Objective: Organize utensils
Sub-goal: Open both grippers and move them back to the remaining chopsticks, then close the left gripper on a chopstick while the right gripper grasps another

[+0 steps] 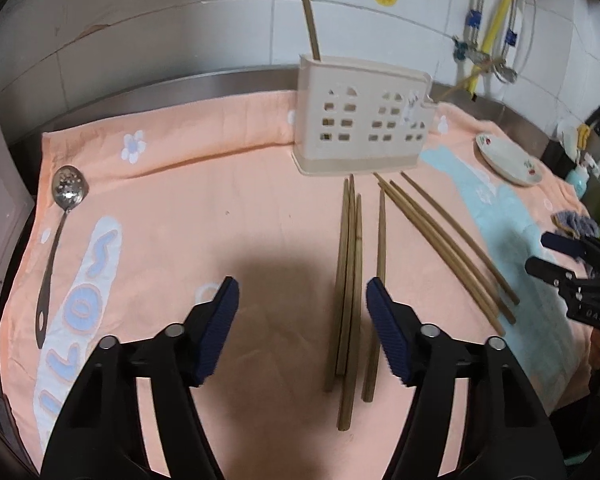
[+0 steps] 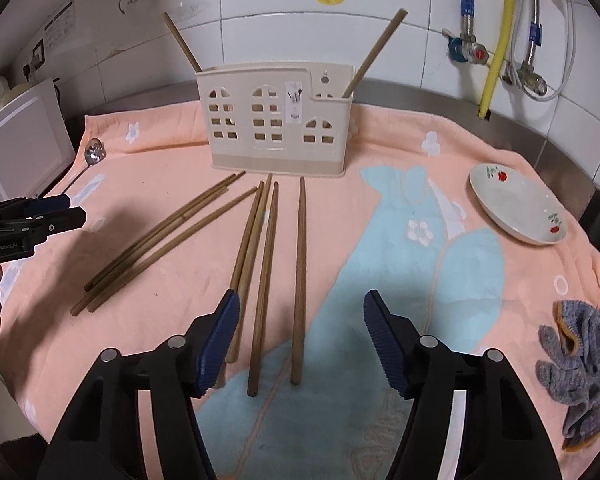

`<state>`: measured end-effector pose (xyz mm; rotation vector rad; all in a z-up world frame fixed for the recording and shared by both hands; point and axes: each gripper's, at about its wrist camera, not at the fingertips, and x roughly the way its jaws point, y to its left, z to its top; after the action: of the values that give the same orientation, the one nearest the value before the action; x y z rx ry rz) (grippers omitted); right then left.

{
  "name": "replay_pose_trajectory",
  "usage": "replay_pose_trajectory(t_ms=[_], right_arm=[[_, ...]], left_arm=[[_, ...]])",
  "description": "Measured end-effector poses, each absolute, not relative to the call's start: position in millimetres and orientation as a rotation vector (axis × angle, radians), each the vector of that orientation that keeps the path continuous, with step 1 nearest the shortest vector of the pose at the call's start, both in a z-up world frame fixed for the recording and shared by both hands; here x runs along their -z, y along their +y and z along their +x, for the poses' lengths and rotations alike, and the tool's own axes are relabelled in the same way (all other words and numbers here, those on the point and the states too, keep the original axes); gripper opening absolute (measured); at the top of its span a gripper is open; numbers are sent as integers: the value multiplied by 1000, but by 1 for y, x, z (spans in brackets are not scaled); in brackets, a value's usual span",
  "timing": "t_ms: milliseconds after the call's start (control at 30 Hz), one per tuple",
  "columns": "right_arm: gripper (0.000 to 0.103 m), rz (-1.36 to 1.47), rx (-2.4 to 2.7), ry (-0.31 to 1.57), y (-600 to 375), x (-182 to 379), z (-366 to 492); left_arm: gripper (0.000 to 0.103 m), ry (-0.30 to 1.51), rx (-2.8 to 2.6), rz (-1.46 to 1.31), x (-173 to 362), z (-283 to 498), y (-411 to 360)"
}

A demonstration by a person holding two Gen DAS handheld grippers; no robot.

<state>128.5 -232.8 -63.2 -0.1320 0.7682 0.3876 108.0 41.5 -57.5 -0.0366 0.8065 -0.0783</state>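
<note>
A cream utensil holder (image 1: pixel 360 120) (image 2: pixel 278 120) stands at the back of the peach towel, with one chopstick (image 2: pixel 182 42) upright at its left end and another (image 2: pixel 374 52) at its right. Several wooden chopsticks (image 1: pixel 352 280) (image 2: pixel 266 272) lie loose on the towel in front of it. A slotted metal spoon (image 1: pixel 60 224) (image 2: pixel 93 154) lies at the far left. My left gripper (image 1: pixel 302 332) is open and empty, low over the chopsticks. My right gripper (image 2: pixel 300 340) is open and empty above the nearer chopsticks.
A white plate (image 1: pixel 508 158) (image 2: pixel 516 208) with red flowers sits on the towel at the right. A grey knitted cloth (image 2: pixel 580 364) lies at the right edge. Pipes and a yellow hose (image 2: pixel 496 36) hang on the tiled wall. A white appliance (image 2: pixel 24 144) stands at the left.
</note>
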Motion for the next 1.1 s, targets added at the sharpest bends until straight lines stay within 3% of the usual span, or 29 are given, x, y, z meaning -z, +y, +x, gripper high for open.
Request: replay_pose_trajectory(t_ms=[333, 567, 667, 867, 1100], right_arm=[[56, -127, -405, 801, -230, 75, 129], [56, -121, -399, 816, -230, 81, 134], [56, -122, -403, 821, -230, 83, 136], [55, -120, -404, 825, -230, 85, 139], [51, -118, -408, 831, -229, 88, 143]], left_arm=[[30, 919, 185, 44, 88, 121, 31], [28, 935, 244, 42, 93, 130, 30], [21, 946, 252, 63, 97, 134, 25], [17, 967, 256, 69, 104, 140, 22], [16, 969, 250, 86, 105, 146, 21]])
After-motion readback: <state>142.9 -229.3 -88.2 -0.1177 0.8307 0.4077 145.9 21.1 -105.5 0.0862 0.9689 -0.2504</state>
